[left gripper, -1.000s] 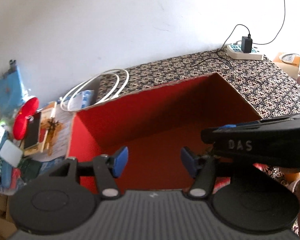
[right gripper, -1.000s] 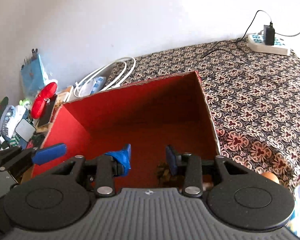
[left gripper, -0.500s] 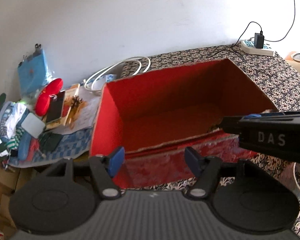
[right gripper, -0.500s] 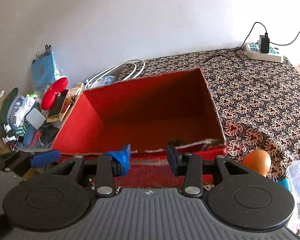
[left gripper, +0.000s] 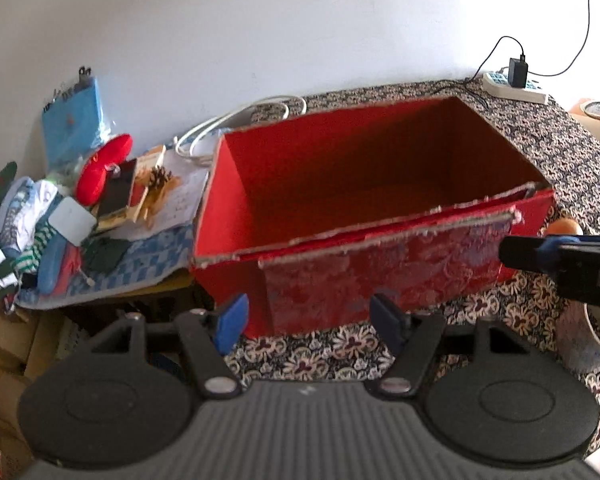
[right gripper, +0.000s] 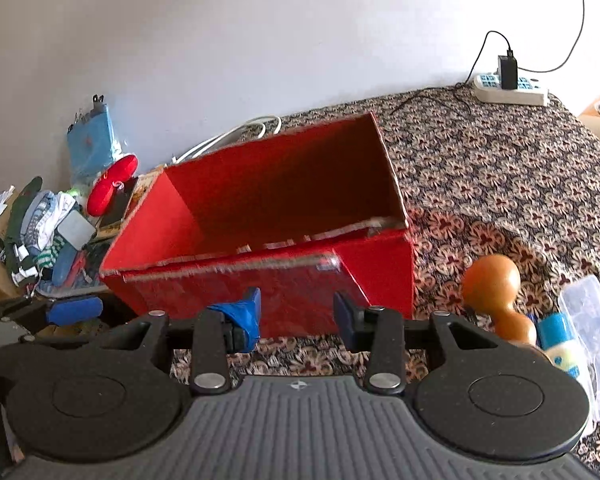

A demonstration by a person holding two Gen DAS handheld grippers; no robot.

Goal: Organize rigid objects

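Only legible mark: letter "D", maybe "A" after, on my right gripper (left gripper: 580,264) body, rest cut off.

Open red box (left gripper: 380,216) on patterned cloth (right gripper: 500,168)

A plain white wall (left gripper: 260,20) rises behind the bench, whose top wears a dark floral cloth (right gripper: 500,168). Against that wall, at the cloth's far right corner, lies a white power strip (right gripper: 510,90) in bright daylight.

black gripper (left gripper: 306,322), blue pads (left gripper: 232,318), silver screws
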